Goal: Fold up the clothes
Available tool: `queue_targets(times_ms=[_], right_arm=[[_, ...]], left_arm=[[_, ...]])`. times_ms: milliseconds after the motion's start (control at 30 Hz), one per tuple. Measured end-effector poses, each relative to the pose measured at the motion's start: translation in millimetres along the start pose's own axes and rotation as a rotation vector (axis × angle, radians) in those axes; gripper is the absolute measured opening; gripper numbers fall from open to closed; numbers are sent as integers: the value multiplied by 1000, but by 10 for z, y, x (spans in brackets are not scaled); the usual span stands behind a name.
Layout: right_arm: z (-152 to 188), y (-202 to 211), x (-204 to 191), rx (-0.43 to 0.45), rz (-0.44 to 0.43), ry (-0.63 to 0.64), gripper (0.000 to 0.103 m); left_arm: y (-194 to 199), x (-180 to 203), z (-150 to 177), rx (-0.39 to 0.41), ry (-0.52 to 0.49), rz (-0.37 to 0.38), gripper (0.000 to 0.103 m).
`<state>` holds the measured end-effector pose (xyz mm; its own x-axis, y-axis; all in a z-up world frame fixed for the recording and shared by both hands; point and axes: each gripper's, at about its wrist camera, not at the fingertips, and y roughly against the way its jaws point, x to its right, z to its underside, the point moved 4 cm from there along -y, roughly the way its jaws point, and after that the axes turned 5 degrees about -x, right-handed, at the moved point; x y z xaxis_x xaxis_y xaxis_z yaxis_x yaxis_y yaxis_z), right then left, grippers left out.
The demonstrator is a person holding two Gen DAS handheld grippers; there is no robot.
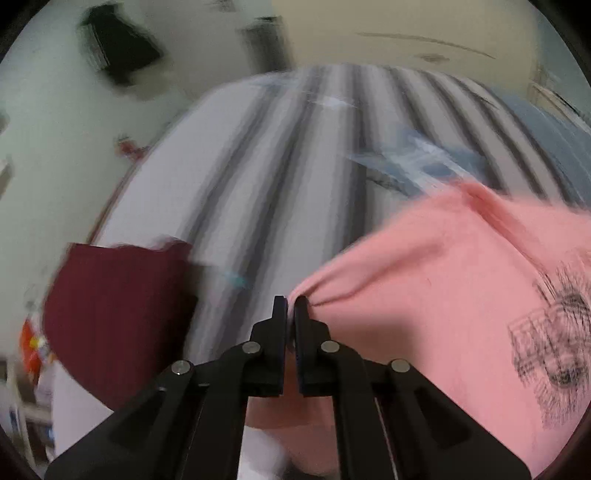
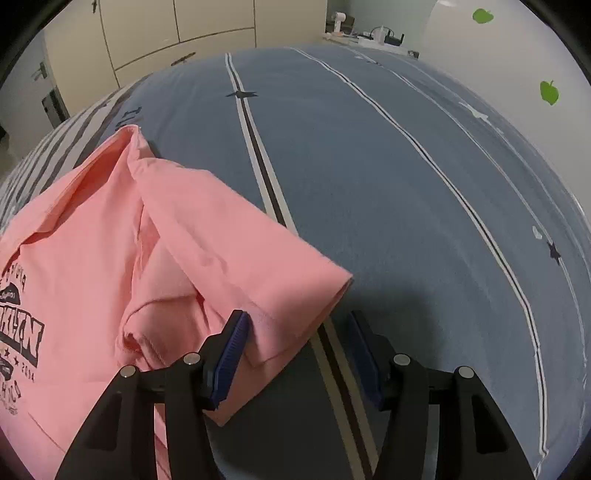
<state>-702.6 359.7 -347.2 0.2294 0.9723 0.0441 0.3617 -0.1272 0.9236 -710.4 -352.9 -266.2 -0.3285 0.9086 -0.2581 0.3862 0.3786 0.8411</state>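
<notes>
The left tool (image 1: 290, 301) is clamped on a pinched fold of the pink shirt (image 1: 443, 295), its two black fingers (image 1: 279, 314) pressed nearly together with the cloth gathered into small creases right at the tips. From that pinch the shirt spreads out to the right of the tool and passes underneath it, with a black printed design (image 1: 554, 350) far out to the right. The left wrist view is smeared with motion blur. Ahead of the left tool lies the bed (image 1: 280, 166), covered here in grey and white stripes, and to the tool's left a dark red cloth (image 1: 118, 314) lies on the bed, apart from the pink shirt. Some pale blue material (image 1: 417, 155) sits on the bed ahead and to the right, too blurred to identify.

The right tool (image 2: 295, 325) stands open, its fingers with blue ribbed pads (image 2: 231, 354) spread wide. The pink shirt (image 2: 110, 258) lies on the bed to its left and ahead, and a sleeve (image 2: 280, 295) reaches in between the fingers: its hemmed edge touches the left pad, while the right pad is clear of the cloth. The shirt's black lettering (image 2: 22, 332) shows at the far left. Under and ahead of the right tool the bed cover (image 2: 369, 184) is blue-grey with thin black and white lines and small stars. Beyond the bed stand cream cupboards (image 2: 147, 33), and two green apple stickers (image 2: 549, 92) are on the wall to the right.
</notes>
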Motion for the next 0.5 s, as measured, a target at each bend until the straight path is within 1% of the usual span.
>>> queue_targets(times_ms=[67, 100, 133, 167, 200, 233, 267, 300, 333, 433, 500], right_arm=[[-17, 11, 7, 3, 8, 9, 52], [-26, 18, 11, 4, 11, 12, 52], [-34, 25, 16, 6, 15, 16, 52], [-38, 34, 19, 9, 15, 17, 52], [-41, 45, 22, 12, 14, 16, 52], [-43, 55, 25, 15, 12, 16, 52], [-45, 66, 28, 18, 10, 15, 52], [-46, 80, 28, 23, 13, 19, 52], [-44, 88, 28, 26, 14, 25, 52], [-56, 106, 2, 29, 12, 35, 52], [-22, 129, -8, 33, -11, 36, 52]], left_arm=[[9, -194, -204, 51, 55, -35, 10], [-13, -252, -274, 47, 82, -47, 26], [-69, -306, -319, 10, 118, -46, 45], [-95, -342, -331, -14, 141, -33, 49], [-94, -345, -332, -13, 150, -8, 49], [-55, -323, -327, 10, 145, 0, 49], [-5, -266, -286, 36, 119, 4, 49], [45, -201, -235, 61, 90, 8, 53], [74, -131, -164, 61, 53, 19, 55], [146, 168, 195, 22, -62, 71, 55], [195, 381, 438, 5, -132, 108, 55]])
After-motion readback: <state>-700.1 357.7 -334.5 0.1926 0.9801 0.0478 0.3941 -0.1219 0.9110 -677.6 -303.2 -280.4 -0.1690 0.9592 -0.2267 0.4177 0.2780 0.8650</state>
